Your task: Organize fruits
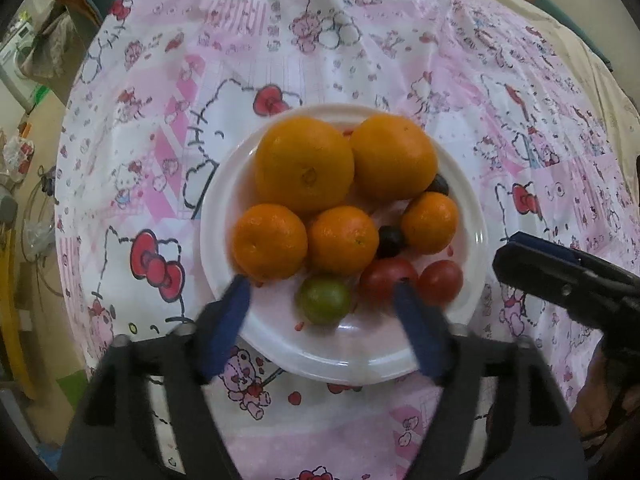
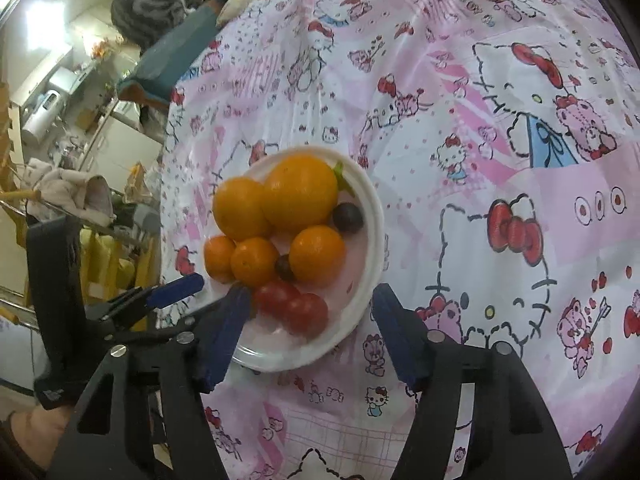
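Left tongs (image 1: pixel 322 292): we are holding them wide open and empty, straddling the green fruit (image 1: pixel 323 300) just ahead.
Right tongs (image 2: pixel 310 312): we are keeping them open and empty too, spanning the plate's near rim.
Fruits: all are sitting piled on the white plate (image 1: pixel 472 216), toward the table's left edge.
Nearer hand: we are judging the left.
Views: the right wrist is hiding the green fruit; the left shows it.

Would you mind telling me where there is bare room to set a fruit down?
Free: tablecloth right of the plate, and the plate's near white strip below the green fruit. Crowded: the plate's far half, packed with oranges.
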